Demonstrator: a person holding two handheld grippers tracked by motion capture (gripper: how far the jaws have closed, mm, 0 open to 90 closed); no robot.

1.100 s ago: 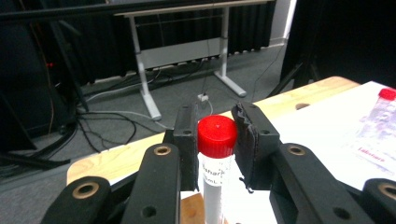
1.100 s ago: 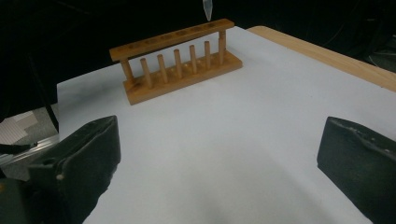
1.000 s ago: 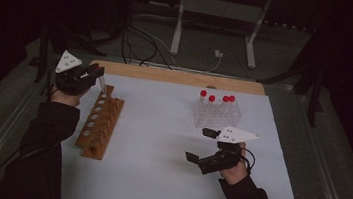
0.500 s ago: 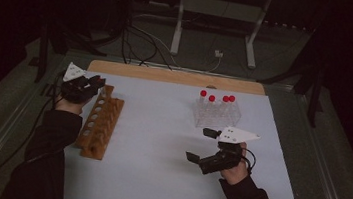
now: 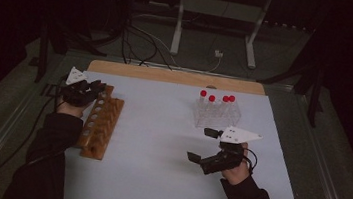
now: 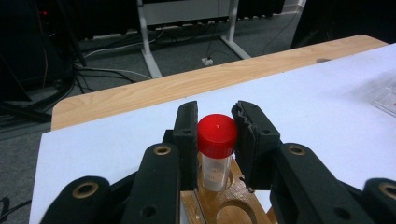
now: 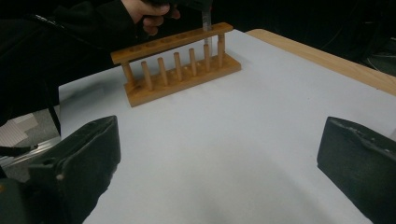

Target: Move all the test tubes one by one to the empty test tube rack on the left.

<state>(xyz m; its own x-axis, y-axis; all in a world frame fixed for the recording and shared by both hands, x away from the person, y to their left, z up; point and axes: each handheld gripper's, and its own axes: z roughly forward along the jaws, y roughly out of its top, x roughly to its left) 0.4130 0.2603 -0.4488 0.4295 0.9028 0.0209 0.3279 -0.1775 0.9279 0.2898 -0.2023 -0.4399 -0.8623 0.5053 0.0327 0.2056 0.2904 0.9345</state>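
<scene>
L gripper [image 6: 215,135] jaws clamp red-capped tube [image 6: 215,144] upright in wooden rack [image 5: 101,126].

The high view looks forward and down over the whole white table [image 5: 159,143]. The left gripper view sits close above the wooden rack [image 6: 224,205], facing the table's far edge. The right gripper view looks low across the table at that same rack [image 7: 177,70], farther off.

Left fingers [image 6: 215,140] clamped, right fingers [image 7: 224,163] apart
</scene>
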